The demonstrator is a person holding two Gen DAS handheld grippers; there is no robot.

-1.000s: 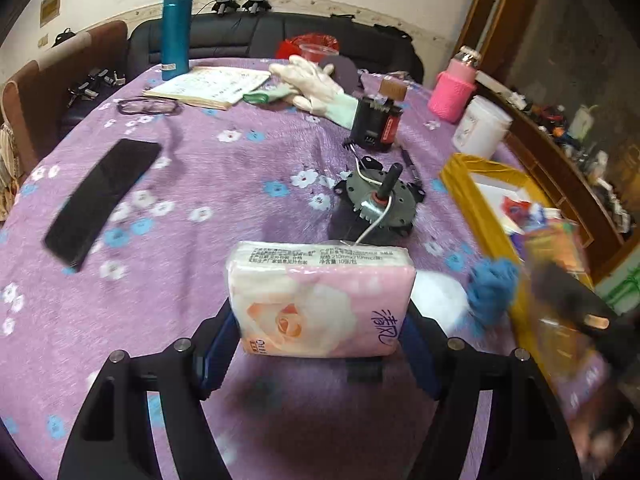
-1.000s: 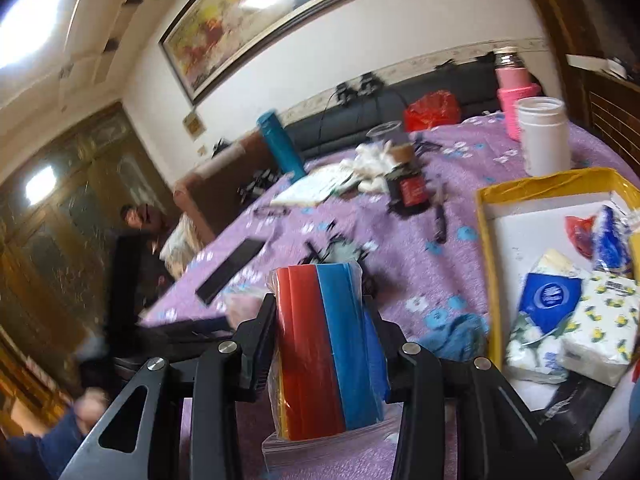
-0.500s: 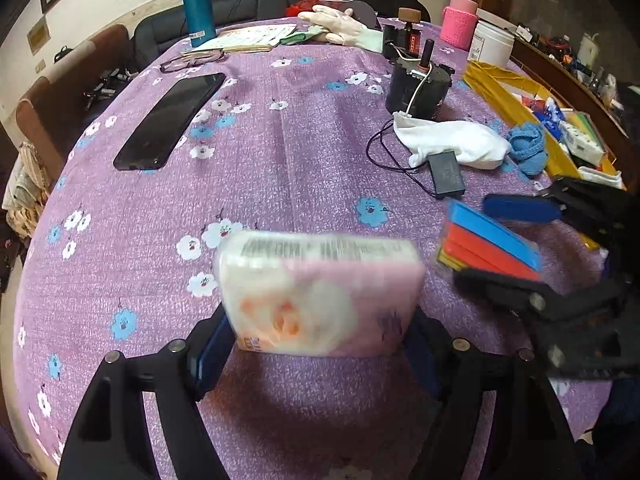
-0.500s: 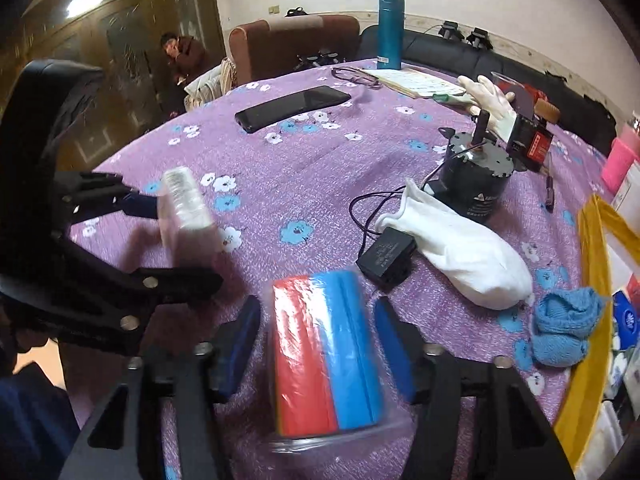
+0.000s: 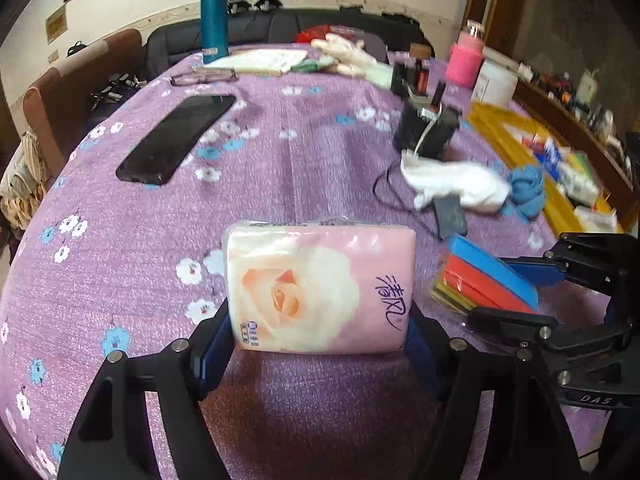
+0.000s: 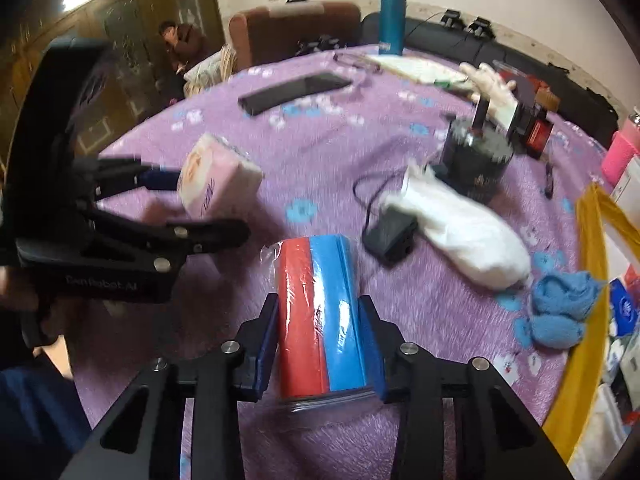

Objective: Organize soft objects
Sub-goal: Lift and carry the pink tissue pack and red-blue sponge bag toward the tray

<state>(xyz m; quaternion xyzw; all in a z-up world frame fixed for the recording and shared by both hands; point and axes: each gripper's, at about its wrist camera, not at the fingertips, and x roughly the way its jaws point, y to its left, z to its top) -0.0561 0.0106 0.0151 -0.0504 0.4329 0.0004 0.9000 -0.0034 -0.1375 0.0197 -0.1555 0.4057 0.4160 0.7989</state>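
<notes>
A: Nearest items, please.

B: Item one: your left tool (image 5: 320, 332), clenched on the pink tissue pack (image 5: 320, 288), rose print facing up, held just above the purple flowered desk (image 5: 280, 160). Item two: your right tool (image 6: 320, 340), grasping the red-and-blue sponge pack (image 6: 320, 316) in clear wrap. Its jaws have just been closing, and the pads now press both sides of the pack. The two tools sit side by side, near each other.

A: Middle ground?

B: A small black adapter (image 6: 390, 236) with its cord, touching a white sock (image 6: 460, 236). A blue knitted cloth (image 6: 560, 312) lies just beside the yellow tray (image 6: 592, 248), on the desk. A black motor (image 6: 478, 160) stands behind the sock.

A: And farther back?

B: A black phone (image 5: 176, 144), face up, well apart on your left. Then glasses (image 5: 204, 77), a booklet (image 5: 260, 62), a pale rubber glove (image 5: 344, 58), a pink bottle (image 5: 464, 64), a white tub (image 5: 496, 86). Last, a teal flask (image 5: 214, 16) upright at the far edge.
</notes>
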